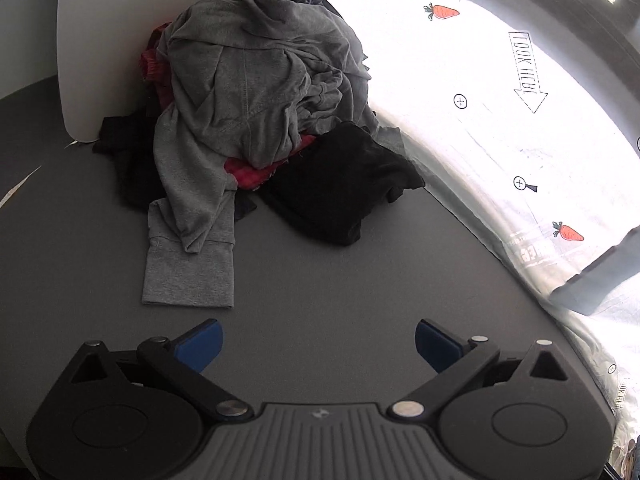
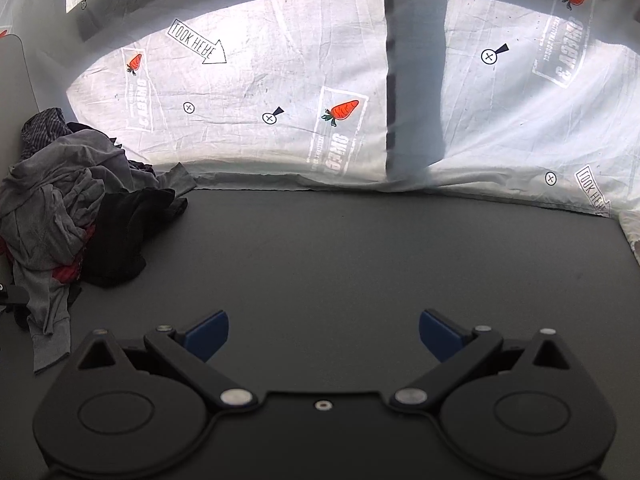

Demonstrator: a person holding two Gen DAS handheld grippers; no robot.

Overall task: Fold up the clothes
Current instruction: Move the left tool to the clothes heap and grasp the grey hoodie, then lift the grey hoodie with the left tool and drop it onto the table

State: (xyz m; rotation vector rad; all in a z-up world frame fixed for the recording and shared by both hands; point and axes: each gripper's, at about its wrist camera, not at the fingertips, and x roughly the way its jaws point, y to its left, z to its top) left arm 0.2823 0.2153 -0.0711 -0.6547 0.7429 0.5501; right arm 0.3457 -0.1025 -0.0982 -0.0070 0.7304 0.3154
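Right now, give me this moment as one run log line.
stage: before first grasp | left gripper: open, empty | right gripper: open, empty | clothes pile: unfolded, grey top uppermost | table

Grey garment [image 1: 256, 92] tops clothes heap [image 1: 320, 184] on table [image 1: 320, 272].

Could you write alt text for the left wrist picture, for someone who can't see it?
A heap of unfolded clothes, topped by a gray sweatshirt beside a black garment, sits on a gray table. The open, empty left tongs point toward it.
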